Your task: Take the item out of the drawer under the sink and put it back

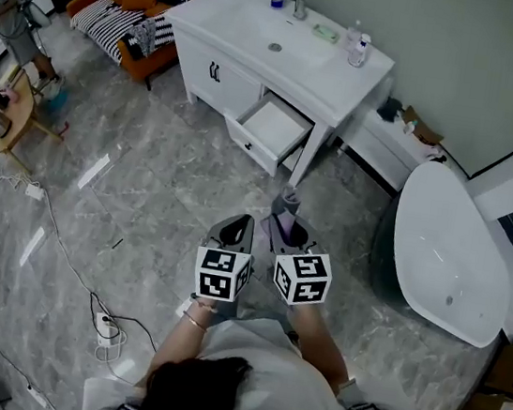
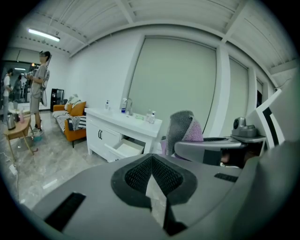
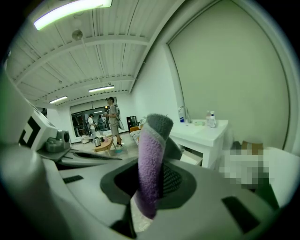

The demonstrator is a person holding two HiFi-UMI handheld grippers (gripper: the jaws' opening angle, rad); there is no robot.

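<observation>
A white vanity (image 1: 219,79) with a sink stands at the far wall, and its lower drawer (image 1: 271,127) is pulled open and looks empty. A rolled purple and grey towel (image 1: 287,204) sticks up from my right gripper (image 1: 285,226), which is shut on it well short of the drawer. In the right gripper view the towel (image 3: 152,154) stands upright between the pads of that gripper (image 3: 151,185). My left gripper (image 1: 237,230) is beside it with nothing in it. In the left gripper view the left gripper (image 2: 152,161) has its pads together, with the towel (image 2: 185,129) and the open drawer (image 2: 123,149) ahead.
A white bathtub (image 1: 449,257) lies to the right of the vanity. Bottles (image 1: 358,49) stand on the countertop. An orange sofa (image 1: 134,13) and a small wooden table (image 1: 14,121) are at the left. Cables and a power strip (image 1: 108,330) lie on the floor. A person (image 2: 40,80) stands far left.
</observation>
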